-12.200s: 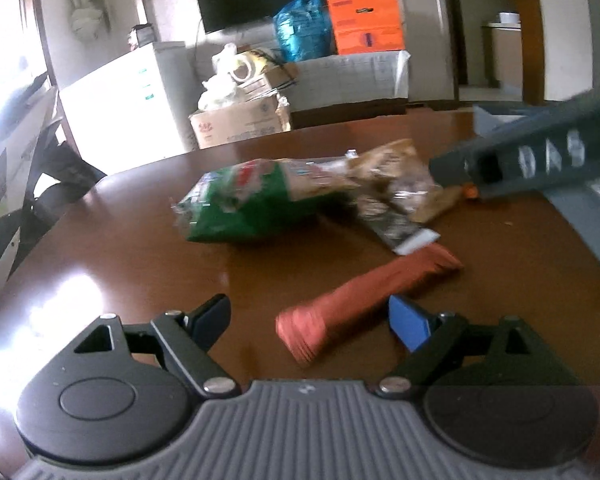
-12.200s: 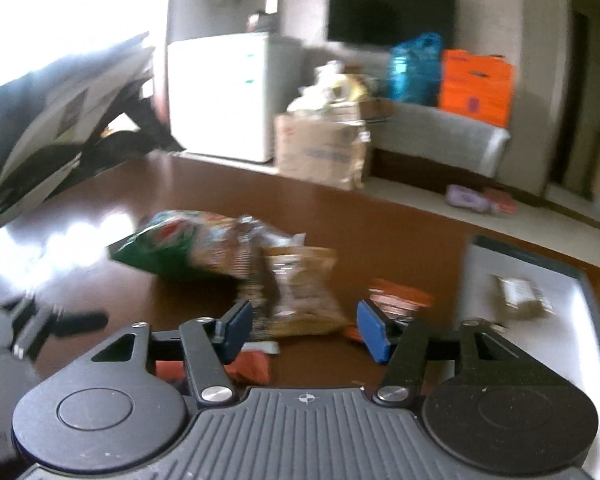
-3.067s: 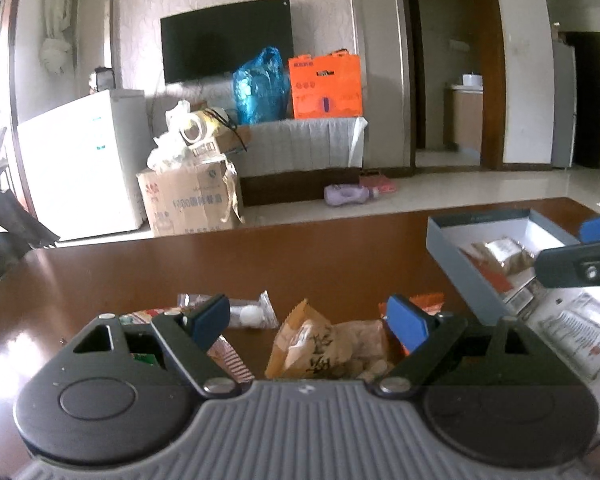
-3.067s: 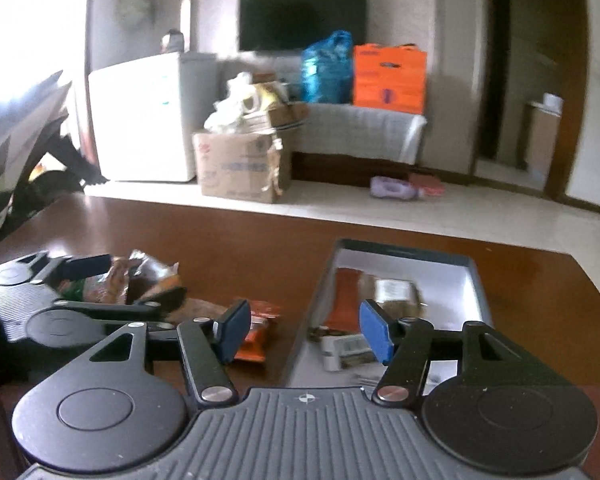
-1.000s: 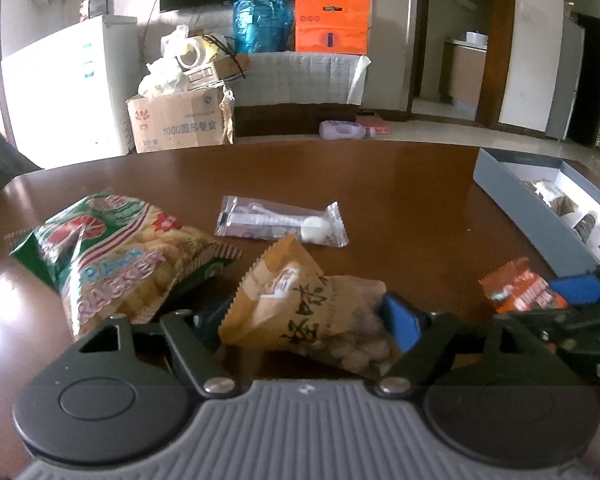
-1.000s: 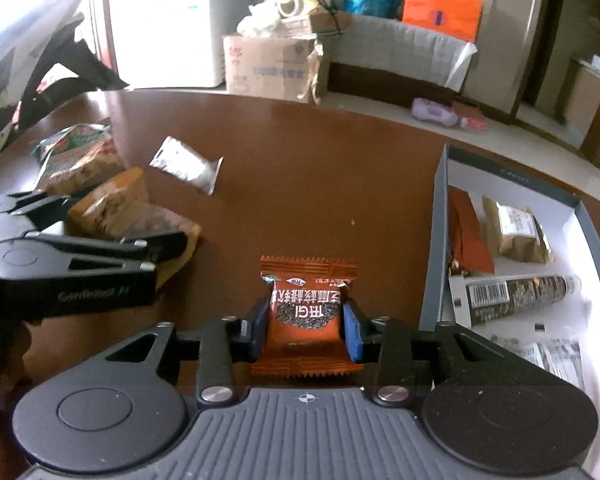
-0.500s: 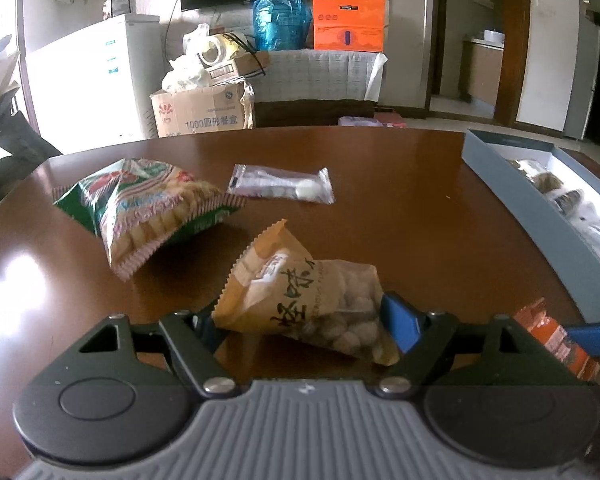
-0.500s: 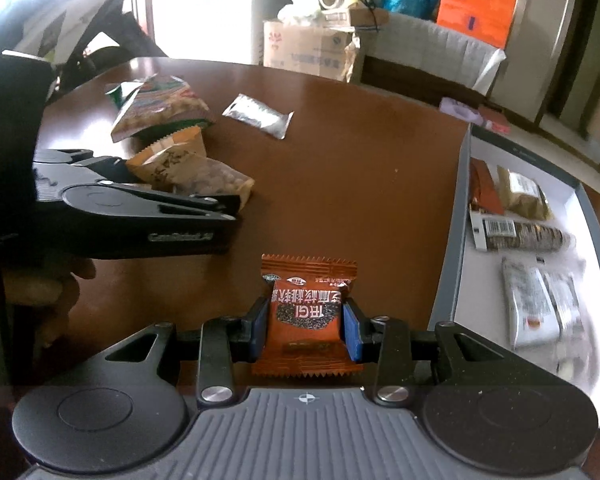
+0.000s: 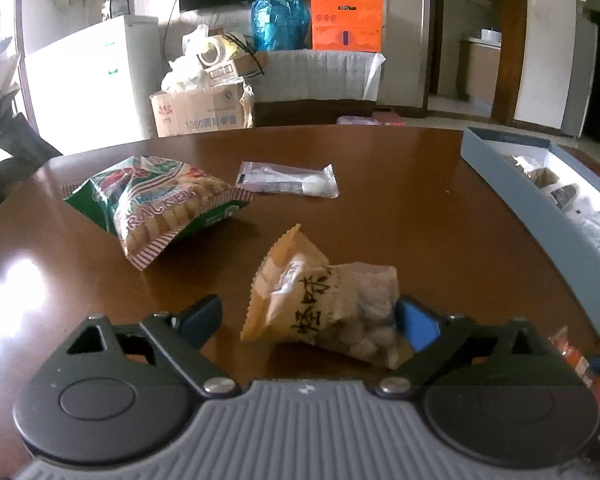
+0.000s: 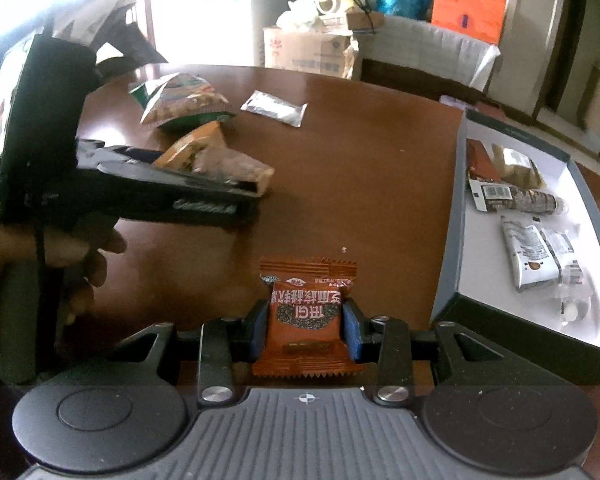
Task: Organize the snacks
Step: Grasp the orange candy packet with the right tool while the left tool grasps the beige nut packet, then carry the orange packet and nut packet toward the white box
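My left gripper [image 9: 308, 314] hangs low over the brown table [image 9: 400, 208] with its jaws opening. A tan bag of nuts [image 9: 332, 300] sits between them; it leans on the right finger [image 9: 414, 322] and stands apart from the left finger. From the right wrist view that bag [image 10: 220, 156] pokes out past the left gripper [image 10: 220, 196], which a person's hand [image 10: 80, 256] holds. My right gripper [image 10: 305, 328] is shut on an orange snack packet [image 10: 306, 276], just left of the grey-blue box [image 10: 448, 240].
A green cracker bag [image 9: 160, 200] and a clear packet [image 9: 288, 180] lie further back on the table. The box [image 9: 540, 216] at the right holds several packets. Beyond the table stand a white fridge, a cardboard carton and bags.
The left jaws have spread wider and the left finger has come off the nut bag, which now leans to the right. The right gripper still holds the orange packet.
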`<state>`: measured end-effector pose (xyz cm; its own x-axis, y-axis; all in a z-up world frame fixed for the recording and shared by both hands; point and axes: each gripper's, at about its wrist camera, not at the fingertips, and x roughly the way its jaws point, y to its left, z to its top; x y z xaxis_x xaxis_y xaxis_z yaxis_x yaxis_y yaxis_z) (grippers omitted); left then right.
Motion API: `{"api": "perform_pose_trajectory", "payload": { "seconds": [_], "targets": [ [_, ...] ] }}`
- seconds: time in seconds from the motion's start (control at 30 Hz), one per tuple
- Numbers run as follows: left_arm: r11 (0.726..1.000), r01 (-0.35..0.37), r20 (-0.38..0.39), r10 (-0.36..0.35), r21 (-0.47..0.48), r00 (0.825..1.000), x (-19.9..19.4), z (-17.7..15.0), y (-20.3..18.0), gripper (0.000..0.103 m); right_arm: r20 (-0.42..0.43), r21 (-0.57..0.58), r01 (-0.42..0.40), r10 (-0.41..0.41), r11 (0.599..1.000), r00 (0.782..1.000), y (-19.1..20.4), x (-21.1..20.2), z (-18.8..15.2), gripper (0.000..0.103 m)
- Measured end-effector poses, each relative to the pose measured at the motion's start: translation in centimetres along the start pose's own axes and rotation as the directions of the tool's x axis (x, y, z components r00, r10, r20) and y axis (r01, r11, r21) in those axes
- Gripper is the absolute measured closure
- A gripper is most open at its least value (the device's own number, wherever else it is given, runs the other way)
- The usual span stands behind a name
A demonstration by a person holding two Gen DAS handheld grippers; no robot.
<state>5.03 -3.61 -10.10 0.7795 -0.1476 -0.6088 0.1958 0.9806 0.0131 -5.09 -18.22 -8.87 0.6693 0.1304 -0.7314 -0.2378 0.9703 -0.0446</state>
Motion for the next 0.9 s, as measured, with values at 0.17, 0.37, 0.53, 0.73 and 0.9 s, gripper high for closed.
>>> {"api": "perform_pose_trajectory", "payload": {
  "seconds": [0.17,0.37,0.53,0.73,0.9],
  "targets": [
    [1.0,-0.007,-0.029,0.008,0.011,1.0,1.2,0.5,-0.6,0.002,0.012,-0.001,0.0,0.0,1.0,1.0,0.1,0.6,0.2,0.064],
    [0.999,0.043,0.013,-0.044,0.031,0.999,1.2,0.8,-0.9,0.041,0.035,-0.025,0.027,-0.026,0.999,0.999,0.3,0.9,0.3,0.064],
    [0.999,0.03,0.034,-0.031,0.012,0.999,0.8,0.7,-1.0,0.046,0.064,-0.036,0.023,-0.021,0.999,0.998,0.5,0.3,0.5,0.065],
    [1.0,-0.009,0.041,0.009,0.005,0.999,0.3,0.7,-0.6,0.047,0.078,-0.042,0.011,-0.008,0.999,0.997,0.6,-0.5,0.5,0.065],
    [0.999,-0.031,0.057,0.03,0.012,0.998,-0.5,0.7,-0.4,0.047,0.112,-0.038,0.002,0.002,0.999,0.994,0.5,-1.5,0.8,0.065]
  ]
}}
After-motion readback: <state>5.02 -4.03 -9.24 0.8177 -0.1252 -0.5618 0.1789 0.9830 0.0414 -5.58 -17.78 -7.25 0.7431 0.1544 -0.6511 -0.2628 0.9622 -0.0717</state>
